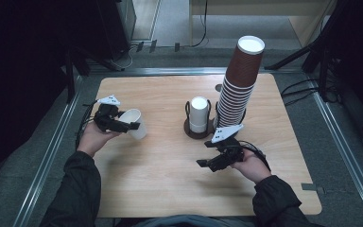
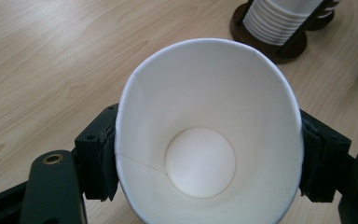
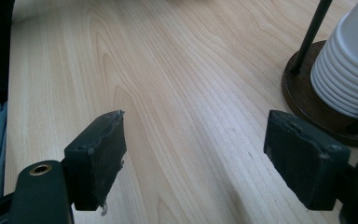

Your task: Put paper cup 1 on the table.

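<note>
One white paper cup [image 2: 209, 135], clamped across its wall in the left tongs [image 1: 123, 125], lies tilted, mouth toward the round dark wooden cup holder [image 1: 199, 132]. Holder sits right of the cup; right tongs [image 1: 208, 163], wide open and empty, are nearer it.

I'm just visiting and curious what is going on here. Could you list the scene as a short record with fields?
surface: wooden table
left gripper: shut on a white paper cup, lying on its side, mouth toward its camera
right gripper: open, holding nothing, jaws wide apart over bare wood
cup holder: dark round base, short stack of white cups upside down
tall stack: brown cups, leaning, right of the holder
</note>
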The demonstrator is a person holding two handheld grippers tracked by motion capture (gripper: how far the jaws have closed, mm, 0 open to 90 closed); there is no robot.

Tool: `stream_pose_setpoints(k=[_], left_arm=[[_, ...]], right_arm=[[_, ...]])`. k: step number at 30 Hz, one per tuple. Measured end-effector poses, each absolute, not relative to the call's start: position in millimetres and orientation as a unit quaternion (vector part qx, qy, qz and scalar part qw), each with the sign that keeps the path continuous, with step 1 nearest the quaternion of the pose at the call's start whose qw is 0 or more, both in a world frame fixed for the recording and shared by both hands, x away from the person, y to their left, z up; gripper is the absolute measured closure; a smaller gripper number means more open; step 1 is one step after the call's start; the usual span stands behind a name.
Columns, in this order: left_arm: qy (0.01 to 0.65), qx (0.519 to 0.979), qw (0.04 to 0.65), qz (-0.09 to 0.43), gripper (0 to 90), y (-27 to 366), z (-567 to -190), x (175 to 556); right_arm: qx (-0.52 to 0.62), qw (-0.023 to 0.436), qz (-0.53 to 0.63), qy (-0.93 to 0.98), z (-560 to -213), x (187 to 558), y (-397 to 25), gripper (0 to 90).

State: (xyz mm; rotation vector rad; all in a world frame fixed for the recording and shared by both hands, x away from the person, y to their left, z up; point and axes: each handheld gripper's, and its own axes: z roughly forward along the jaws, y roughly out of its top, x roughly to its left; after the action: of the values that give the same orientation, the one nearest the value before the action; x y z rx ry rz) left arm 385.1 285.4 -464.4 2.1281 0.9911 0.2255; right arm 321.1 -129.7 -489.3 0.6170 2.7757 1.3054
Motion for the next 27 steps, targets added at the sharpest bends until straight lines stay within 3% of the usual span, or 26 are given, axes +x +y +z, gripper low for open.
stream_pose_setpoints(k=[11,27], left_arm=[[0.409,0.830,0.351,0.141,21.3,291.7,-470.5,393.5],[0.417,0.839,0.325,0.130,18.9,290.7,-482.9,397.8]], right_arm=[[0.203,0.005,0.414,0.887,-490.1,320.1,-133.0,20.9],[0.202,0.003,0.415,0.887,-491.0,321.0,-132.2,20.9]])
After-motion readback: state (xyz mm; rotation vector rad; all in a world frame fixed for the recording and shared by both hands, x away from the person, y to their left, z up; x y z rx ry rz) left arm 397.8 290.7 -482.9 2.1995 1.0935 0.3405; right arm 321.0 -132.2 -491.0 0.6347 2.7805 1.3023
